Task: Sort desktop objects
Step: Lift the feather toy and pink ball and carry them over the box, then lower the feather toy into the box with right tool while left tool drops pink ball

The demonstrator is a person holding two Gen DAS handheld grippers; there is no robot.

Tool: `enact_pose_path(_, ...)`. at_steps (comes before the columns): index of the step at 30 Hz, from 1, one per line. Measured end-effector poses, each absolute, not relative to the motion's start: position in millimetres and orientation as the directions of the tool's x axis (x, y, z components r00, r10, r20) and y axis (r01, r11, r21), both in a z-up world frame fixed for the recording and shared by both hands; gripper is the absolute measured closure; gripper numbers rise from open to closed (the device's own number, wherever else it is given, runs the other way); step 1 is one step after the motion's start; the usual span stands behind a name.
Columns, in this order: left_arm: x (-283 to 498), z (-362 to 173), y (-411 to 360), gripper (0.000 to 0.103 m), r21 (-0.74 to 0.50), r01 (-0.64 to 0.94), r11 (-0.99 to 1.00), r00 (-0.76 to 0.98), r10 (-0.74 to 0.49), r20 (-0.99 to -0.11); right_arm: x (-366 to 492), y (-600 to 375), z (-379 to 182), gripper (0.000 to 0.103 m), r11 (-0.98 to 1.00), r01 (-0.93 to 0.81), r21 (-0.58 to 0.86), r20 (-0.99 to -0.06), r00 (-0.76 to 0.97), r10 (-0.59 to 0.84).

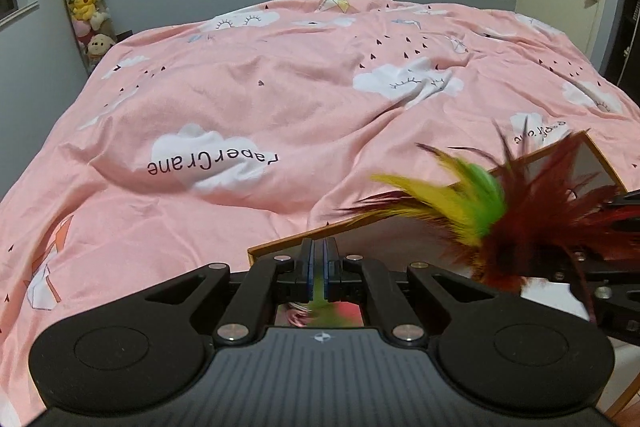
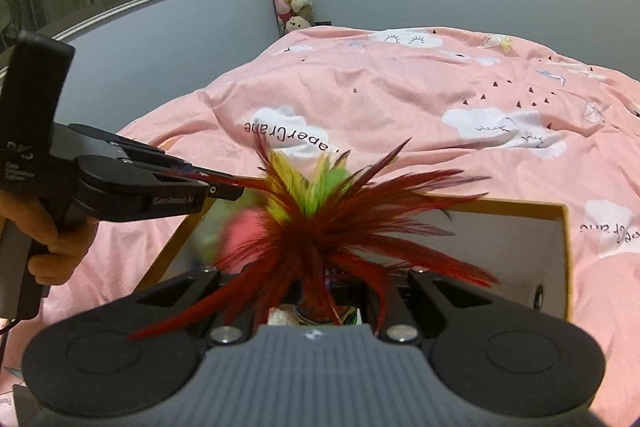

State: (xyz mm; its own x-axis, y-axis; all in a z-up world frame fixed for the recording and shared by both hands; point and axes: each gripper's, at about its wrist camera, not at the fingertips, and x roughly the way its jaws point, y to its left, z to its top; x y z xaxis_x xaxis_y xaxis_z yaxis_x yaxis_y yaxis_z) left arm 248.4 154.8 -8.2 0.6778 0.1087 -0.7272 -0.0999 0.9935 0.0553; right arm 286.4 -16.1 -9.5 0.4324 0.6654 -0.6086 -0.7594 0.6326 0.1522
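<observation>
Over a pink bed (image 1: 240, 99), two feather shuttlecocks hang above an open box (image 2: 560, 227) at the near right, apparently the putting-away step of the sort. The left tool (image 1: 319, 267) is closed tight on a green feather of a blurred green-and-pink shuttlecock (image 1: 320, 311) beneath it. The right tool (image 2: 320, 291), nearly closed, grips the base of a dark red shuttlecock (image 2: 332, 219) whose feathers fan upward. The next move likely calls for lowering each into the box before letting go.
</observation>
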Motion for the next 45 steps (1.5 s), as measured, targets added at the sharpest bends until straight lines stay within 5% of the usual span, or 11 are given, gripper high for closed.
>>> enact_pose_path(20,180.2,-6.4,145.5,0.087,-0.034,-0.225,0.974,0.632,0.120,-0.765,306.0,30.2,-38.4,0.092,0.633,-0.770,0.083,-0.701,0.406,0.586)
enact_pose_path(34,150.9,-5.3,120.3,0.078,-0.063,-0.223,0.973,0.655,0.102,-0.749,290.8,8.7,-26.6,0.073,0.637,-0.761,0.121,-0.699,0.390,0.599)
enact_pose_path(45,119.5,9.3,79.8,0.067,-0.054,-0.165,0.985,0.744,0.088,-0.663,225.3,-37.0,11.0,0.041,0.618,-0.780,0.098,-0.597,0.451,0.664)
